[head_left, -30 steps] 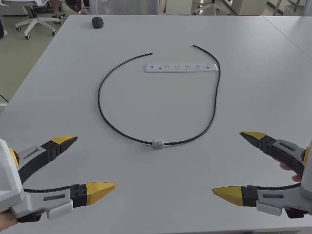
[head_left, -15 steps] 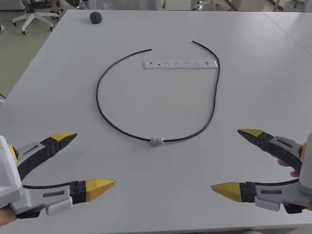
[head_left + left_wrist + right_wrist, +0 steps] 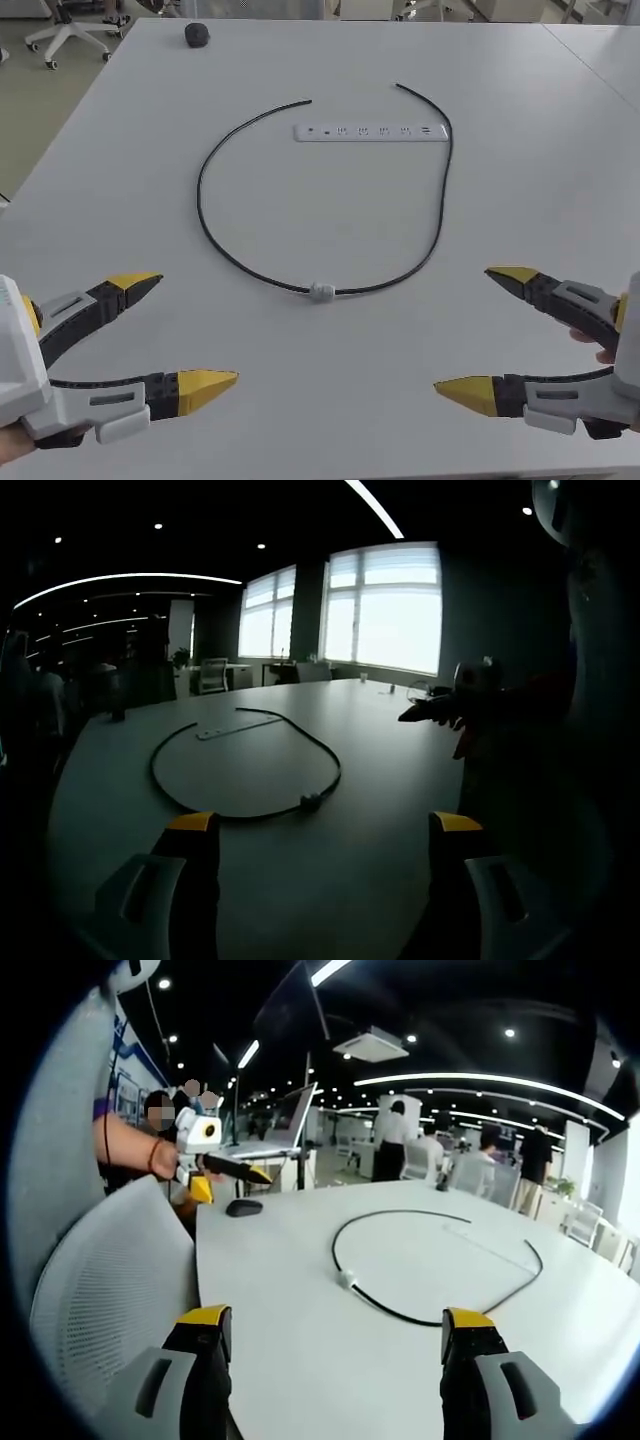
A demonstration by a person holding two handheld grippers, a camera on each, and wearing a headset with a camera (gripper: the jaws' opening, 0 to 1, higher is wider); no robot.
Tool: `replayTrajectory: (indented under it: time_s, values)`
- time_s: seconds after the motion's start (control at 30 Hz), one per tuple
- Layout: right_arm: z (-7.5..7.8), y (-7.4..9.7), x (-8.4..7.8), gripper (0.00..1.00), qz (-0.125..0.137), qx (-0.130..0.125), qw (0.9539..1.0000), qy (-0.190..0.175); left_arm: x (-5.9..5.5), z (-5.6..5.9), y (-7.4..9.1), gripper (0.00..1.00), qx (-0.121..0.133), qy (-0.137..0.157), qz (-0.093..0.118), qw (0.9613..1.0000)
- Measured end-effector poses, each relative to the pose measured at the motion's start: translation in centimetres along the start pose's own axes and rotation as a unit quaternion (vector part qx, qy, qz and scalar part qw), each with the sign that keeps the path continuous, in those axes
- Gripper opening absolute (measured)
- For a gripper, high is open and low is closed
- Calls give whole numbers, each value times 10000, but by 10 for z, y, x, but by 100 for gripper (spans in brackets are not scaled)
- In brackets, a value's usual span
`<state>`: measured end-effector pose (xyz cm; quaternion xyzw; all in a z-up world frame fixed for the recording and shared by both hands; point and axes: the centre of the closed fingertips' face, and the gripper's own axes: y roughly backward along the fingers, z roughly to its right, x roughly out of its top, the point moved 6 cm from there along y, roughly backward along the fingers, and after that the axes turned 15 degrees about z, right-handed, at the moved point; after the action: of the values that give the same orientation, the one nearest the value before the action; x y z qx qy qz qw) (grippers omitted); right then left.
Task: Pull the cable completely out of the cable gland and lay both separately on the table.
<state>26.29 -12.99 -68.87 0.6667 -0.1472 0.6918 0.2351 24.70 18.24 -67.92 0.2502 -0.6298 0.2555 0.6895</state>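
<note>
Black thin cable (image 3: 205, 215) laid in open loop on white table (image 3: 300, 410), threaded through small grey plastic cable gland (image 3: 321, 291) at loop's near side. Gland seen between left gripper (image 3: 195, 330) and right gripper (image 3: 464, 330), slightly farther, untouched. Both jaw pairs spread wide, empty.

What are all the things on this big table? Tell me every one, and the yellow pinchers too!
table: one, white, under everything
cable: one, black, lying in a big open loop in the middle of the table
cable gland: one, pale grey, on the cable at the near side of the loop
power strip: one, white, flat between the cable's two far ends
small round object: one, dark, at the table's far left corner; too small to say what it is
office chair: at least one, white legs, on the floor past that corner
left gripper: one, yellow tips, near left, jaws open
right gripper: one, yellow tips, near right, jaws open
</note>
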Motion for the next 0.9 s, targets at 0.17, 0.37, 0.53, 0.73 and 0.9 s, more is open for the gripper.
replayTrajectory:
  time_s: [0.17, 0.37, 0.53, 0.73, 0.9]
  values:
    - [-1, 1, -1, 87, -30, 21, 10000, -17, 0, 1, 0, 87, -14, -9, -32, 10000]
    - [-2, -1, 0, 87, -51, 84, 10000, 6, -1, 2, 0, 86, -33, -11, -58, 10000]
    - [0, -7, 0, 86, -154, 171, 9997, 97, -1, 2, 0, 86, -40, -24, -64, 10000]
    - [7, -23, -1, 74, -431, 272, 9986, 162, 1, 5, -1, 82, -66, -60, -73, 9999]
    - [9, -39, -3, 71, -553, 446, 9972, 247, 4, 5, -4, 82, -59, -102, -6, 9999]
